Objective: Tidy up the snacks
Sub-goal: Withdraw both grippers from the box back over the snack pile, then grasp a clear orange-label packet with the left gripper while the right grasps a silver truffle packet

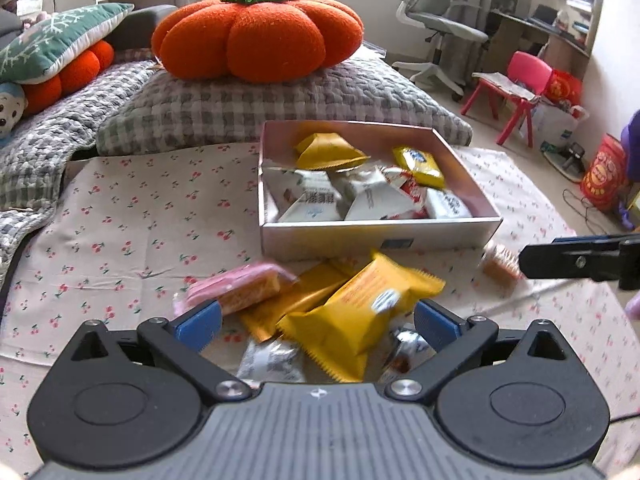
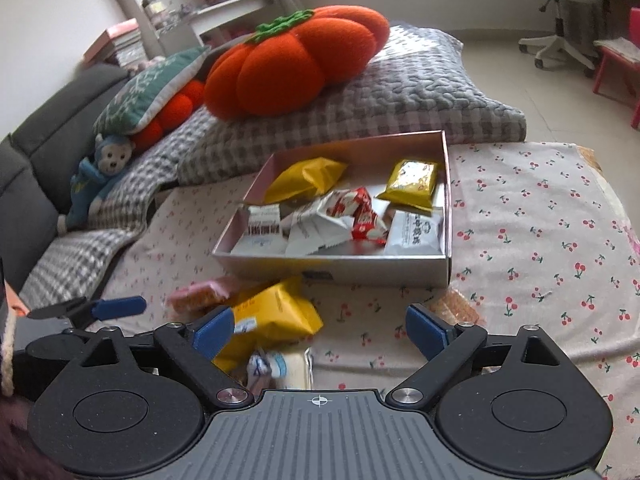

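A shallow open box [image 1: 376,236] [image 2: 340,266] on the cherry-print cloth holds several wrapped snacks, yellow, white and red. In front of it lies a loose pile: a yellow packet [image 1: 360,316] [image 2: 276,312], a pink-wrapped cake [image 1: 236,286] [image 2: 200,294], a flat orange packet [image 1: 288,304], white wrappers [image 1: 272,360] and a small brown cake [image 1: 500,266] [image 2: 456,304]. My left gripper [image 1: 318,322] is open, its jaws on either side of the yellow packet, not closed on it. My right gripper [image 2: 320,330] is open and empty, just right of the pile, near the brown cake.
A grey checked pillow [image 1: 280,104] with an orange pumpkin cushion [image 1: 260,32] lies right behind the box. More cushions and a plush monkey [image 2: 100,168] sit at the left. The right gripper's finger [image 1: 576,262] reaches in from the right in the left wrist view.
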A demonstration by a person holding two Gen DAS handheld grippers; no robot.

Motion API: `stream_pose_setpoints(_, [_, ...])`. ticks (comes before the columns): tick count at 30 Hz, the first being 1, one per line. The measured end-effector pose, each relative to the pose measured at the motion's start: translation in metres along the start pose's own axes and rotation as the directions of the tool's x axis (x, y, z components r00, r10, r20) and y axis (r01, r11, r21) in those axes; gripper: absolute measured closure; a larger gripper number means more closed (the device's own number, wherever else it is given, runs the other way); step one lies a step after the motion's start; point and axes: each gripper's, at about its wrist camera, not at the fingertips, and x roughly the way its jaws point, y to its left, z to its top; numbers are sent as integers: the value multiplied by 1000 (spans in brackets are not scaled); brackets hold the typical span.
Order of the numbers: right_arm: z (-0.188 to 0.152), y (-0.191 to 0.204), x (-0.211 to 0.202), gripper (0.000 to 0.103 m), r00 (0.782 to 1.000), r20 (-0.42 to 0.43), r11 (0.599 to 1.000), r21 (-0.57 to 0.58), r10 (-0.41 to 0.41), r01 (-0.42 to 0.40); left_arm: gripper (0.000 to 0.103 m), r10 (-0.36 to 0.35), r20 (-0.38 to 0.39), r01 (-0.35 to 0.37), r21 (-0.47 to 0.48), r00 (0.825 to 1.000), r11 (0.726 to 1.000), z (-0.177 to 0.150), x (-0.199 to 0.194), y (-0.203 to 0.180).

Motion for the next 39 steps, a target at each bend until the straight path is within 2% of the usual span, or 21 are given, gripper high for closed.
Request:
stream_pose_setpoints(12, [-28,13,9,9,999,-29,990,-137,-37,32,1,-6,27,7,-6,1000,1000,-31,-1,27])
stream_pose_setpoints(16, [-37,21,13,9,999,-28,974,-223,-42,35,1,2,36,-2,23,999,1000,-41,2,29])
stream_pose_setpoints(21, [-54,36,20,9,999,-17,927,-373,-42,32,1,9,44,-13,75,999,997,-50,11,30])
stream_pose_setpoints(27, [-67,48,31,9,1000,-2,867,-497,-26,22,3,-9,52,5,84,999,996,-55,20,32])
stream_pose_setpoints(39, [-87,74,52,10,1000,13,702,-713,18,-3,28,-48,44,45,76,998,996,-54,34,37])
